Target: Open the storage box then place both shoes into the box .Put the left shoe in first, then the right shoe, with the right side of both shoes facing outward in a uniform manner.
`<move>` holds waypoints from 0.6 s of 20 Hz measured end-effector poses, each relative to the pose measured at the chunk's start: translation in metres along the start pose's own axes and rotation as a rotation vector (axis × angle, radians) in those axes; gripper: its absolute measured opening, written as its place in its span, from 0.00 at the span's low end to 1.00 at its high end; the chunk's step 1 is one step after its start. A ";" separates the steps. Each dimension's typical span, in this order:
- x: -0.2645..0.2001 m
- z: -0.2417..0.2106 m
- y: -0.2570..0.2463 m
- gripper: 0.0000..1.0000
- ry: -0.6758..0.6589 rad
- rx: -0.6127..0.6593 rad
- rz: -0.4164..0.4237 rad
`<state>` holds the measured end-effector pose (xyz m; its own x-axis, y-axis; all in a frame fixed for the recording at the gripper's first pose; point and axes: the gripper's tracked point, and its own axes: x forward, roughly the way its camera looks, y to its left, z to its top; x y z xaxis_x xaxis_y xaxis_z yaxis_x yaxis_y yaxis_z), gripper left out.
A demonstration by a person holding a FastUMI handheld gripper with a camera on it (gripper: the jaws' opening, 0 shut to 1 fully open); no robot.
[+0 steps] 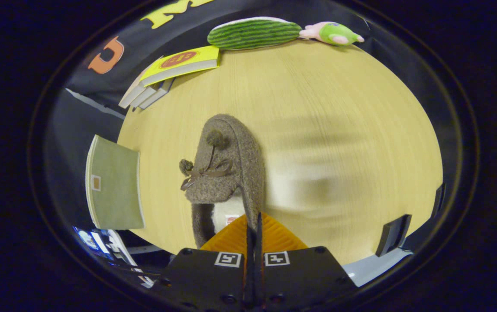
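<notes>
One shoe (224,173), a grey fuzzy slipper with small pompoms and a bow, hangs from my jaws (253,229) above the desk (339,108). My jaws are clenched almost fully, and both fingers pinch the thin edge of the heel collar, so the toe points away from me. To do this step well, I think I should keep the grip firm, carry the shoe without swinging, and turn it so the right side looks outward. A green flat panel (114,186) stands beside the shoe; I cannot tell if it belongs to the box.
</notes>
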<state>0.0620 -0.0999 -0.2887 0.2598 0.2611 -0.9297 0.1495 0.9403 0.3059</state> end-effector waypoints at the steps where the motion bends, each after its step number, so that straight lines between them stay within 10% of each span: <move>1: -0.004 -0.003 0.005 0.06 0.000 0.035 0.024; 12: -0.100 -0.008 0.137 0.06 -0.165 0.045 0.128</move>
<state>0.0486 0.0046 -0.1559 0.4311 0.3354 -0.8376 0.1466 0.8900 0.4318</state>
